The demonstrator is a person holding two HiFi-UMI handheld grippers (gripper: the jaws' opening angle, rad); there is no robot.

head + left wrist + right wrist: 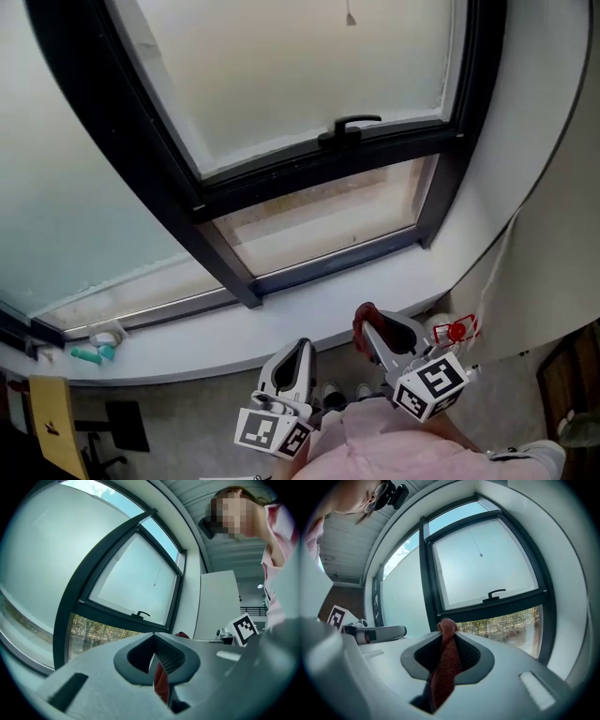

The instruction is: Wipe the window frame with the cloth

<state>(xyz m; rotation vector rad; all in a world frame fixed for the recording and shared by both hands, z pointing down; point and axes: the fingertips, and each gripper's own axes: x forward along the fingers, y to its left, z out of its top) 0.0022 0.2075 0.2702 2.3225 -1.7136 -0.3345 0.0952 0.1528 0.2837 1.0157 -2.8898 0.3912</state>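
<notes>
1. Right hand-held gripper [372, 330] is clenched on the red cloth [445, 667]. A bunched end of the cloth sticks up past the jaw tips and the rest trails back between the jaws.
2. Left hand-held gripper [300, 349] has its jaws closed together at the tips and grasps nothing. It sits just beside the right one.
3. Both hover near the front edge of the white sill [309, 309], apart from the dark window frame [309, 173].
4. The black handle [352, 125] sits on the sash's bottom rail.
</notes>
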